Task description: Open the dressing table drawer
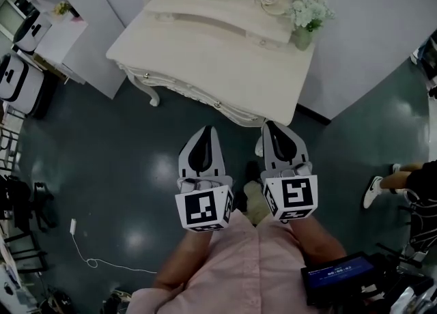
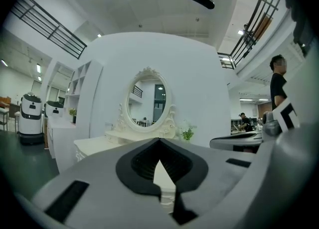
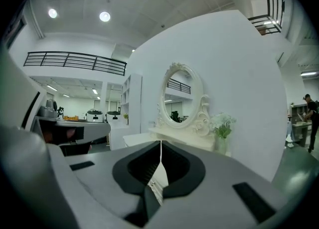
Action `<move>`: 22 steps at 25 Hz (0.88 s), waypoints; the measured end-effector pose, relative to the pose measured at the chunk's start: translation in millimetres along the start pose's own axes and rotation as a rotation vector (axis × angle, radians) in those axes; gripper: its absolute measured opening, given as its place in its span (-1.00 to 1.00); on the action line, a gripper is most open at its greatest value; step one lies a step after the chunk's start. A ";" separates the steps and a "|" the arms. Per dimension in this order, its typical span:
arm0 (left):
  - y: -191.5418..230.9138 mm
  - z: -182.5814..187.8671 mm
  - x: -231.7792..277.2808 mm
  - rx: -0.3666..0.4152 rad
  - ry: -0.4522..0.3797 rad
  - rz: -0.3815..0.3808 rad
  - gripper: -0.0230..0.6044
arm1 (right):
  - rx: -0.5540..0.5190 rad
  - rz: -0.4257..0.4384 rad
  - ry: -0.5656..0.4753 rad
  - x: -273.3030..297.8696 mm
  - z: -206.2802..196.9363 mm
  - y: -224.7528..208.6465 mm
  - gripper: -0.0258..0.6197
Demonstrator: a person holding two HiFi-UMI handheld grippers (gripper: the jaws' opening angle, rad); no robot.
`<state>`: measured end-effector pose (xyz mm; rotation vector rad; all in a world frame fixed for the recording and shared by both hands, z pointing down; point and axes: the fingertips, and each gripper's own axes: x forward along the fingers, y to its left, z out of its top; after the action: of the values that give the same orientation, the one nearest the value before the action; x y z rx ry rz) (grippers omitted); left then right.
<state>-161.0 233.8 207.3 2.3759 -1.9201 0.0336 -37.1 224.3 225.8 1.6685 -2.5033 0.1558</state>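
Right gripper (image 1: 274,132) and left gripper (image 1: 203,135), each with jaws closed together on nothing, point roughly level at the dressing table (image 1: 205,53) directly ahead. Its drawer (image 1: 203,98), shut, sits in the carved front under the tabletop, its long axis slanting from upper left to lower right in the head view. The right gripper's tip lies just short of that front, the left one slightly farther back.

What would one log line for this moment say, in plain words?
stage: facing dressing table, short of it | drawer: closed, untouched | left gripper: shut, empty | right gripper: shut, empty
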 end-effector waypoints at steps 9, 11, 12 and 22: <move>22.4 -9.5 46.3 0.018 0.032 0.023 -0.90 | 0.019 0.017 0.014 55.4 -7.8 -10.4 -0.86; 29.0 -10.3 61.5 0.021 0.041 0.026 -0.90 | 0.021 0.013 0.016 72.2 -6.0 -16.6 -0.86; 31.7 -10.6 70.7 0.022 0.044 0.026 -0.90 | 0.023 0.008 0.017 81.4 -5.6 -21.1 -0.86; 31.3 -14.6 187.8 0.039 0.079 -0.056 -0.90 | 0.053 -0.075 0.042 171.2 -5.0 -87.4 -0.86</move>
<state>-151.4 45.5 236.9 2.4127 -1.8346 0.1596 -21.4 35.7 260.2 1.7570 -2.4224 0.2496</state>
